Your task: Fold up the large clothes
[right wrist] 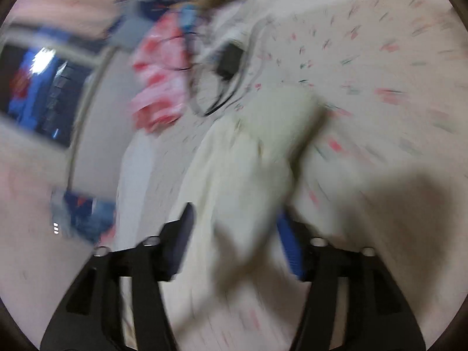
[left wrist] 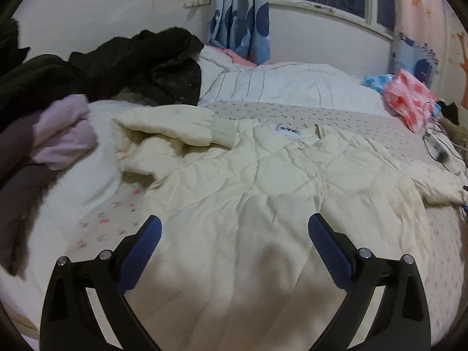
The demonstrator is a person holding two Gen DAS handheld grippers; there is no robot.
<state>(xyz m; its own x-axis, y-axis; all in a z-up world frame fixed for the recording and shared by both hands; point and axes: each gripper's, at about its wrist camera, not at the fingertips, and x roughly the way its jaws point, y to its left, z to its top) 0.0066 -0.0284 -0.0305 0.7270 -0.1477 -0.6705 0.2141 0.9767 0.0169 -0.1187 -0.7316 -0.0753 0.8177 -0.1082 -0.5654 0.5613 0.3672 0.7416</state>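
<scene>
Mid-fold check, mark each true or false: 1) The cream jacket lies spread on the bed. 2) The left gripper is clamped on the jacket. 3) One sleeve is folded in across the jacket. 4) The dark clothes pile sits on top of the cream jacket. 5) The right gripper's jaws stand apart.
1) The cream jacket lies spread on the bed: true.
2) The left gripper is clamped on it: false; its jaws stand wide open above the fabric, holding nothing.
3) One sleeve is folded in: true, cuff toward the collar.
4) The dark clothes pile sits on the jacket: false; it lies behind it, apart.
5) The right gripper has its jaws apart: true, with cream fabric between them.
</scene>
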